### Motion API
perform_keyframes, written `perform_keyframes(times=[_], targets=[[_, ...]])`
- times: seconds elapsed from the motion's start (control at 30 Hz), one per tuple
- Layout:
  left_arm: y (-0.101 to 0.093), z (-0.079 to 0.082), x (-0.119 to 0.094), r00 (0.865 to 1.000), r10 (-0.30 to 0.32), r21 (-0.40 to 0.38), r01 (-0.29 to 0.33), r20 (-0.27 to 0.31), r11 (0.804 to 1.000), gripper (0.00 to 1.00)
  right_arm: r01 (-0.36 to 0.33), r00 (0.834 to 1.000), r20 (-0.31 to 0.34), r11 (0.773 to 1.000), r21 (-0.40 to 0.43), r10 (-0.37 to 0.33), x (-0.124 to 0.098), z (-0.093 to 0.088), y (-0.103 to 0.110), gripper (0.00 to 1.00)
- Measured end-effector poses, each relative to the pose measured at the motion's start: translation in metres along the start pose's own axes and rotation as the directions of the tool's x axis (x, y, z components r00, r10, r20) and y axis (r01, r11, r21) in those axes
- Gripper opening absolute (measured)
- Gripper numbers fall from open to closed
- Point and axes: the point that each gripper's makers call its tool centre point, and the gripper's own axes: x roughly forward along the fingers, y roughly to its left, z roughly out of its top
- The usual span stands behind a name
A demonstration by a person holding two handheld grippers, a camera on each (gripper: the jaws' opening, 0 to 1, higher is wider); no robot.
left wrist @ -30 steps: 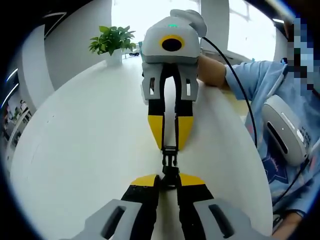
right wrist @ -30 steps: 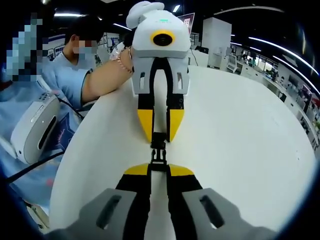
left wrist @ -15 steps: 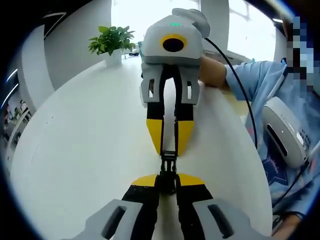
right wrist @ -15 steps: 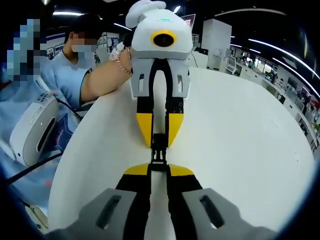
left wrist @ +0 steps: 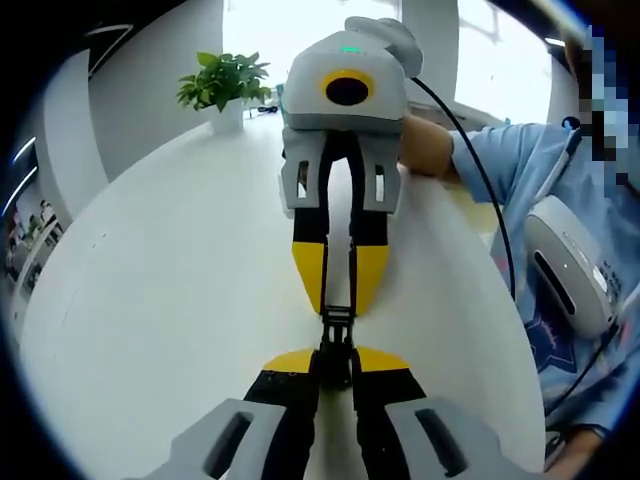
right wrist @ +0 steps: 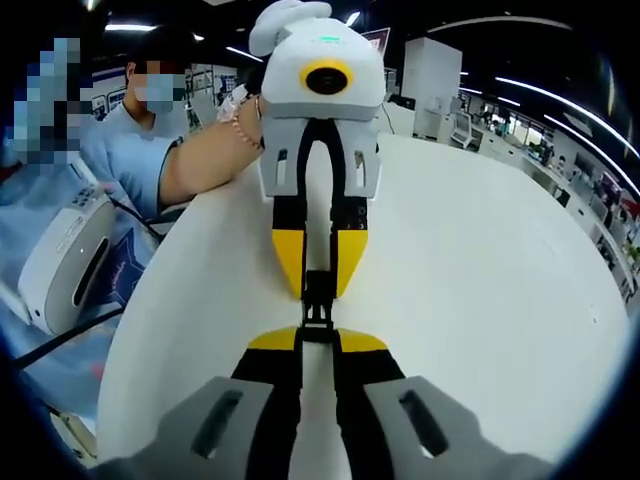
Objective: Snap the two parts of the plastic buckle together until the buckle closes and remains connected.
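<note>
Black buckle between yellow-tipped black claws: left claw, right claw. White surface; green plant beyond.

Strong fisheye bending is seen at the edges. The left gripper view is washed out by window glare; the right gripper view's background is dimmer, lit by ceiling strips.

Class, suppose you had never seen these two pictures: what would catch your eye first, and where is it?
Two yellow-tipped grippers meet nose to nose over a white table, pinching a small black plastic buckle between them. In the left gripper view the right gripper fills the centre, the left gripper below it. A potted plant stands at the table's far edge.
</note>
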Motion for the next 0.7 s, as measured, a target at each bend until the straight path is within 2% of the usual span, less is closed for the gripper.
perform_keyframes(times=[0.37, 0.7], targets=[[0.0006, 0.0003, -0.0003, 1.0, 0.011, -0.019, -0.012, -0.018, 1.0, 0.11, 0.036, 0.998, -0.05, 0.999, -0.02, -0.037, 0.0014, 0.0019, 0.0009, 0.1], [-0.0008, 0.0008, -0.0003, 1.0, 0.006, -0.021, -0.006, -0.02, 1.0, 0.1, 0.035, 0.998, -0.058, 0.999, -0.015, -0.036, 0.0027, 0.0026, 0.0028, 0.1]])
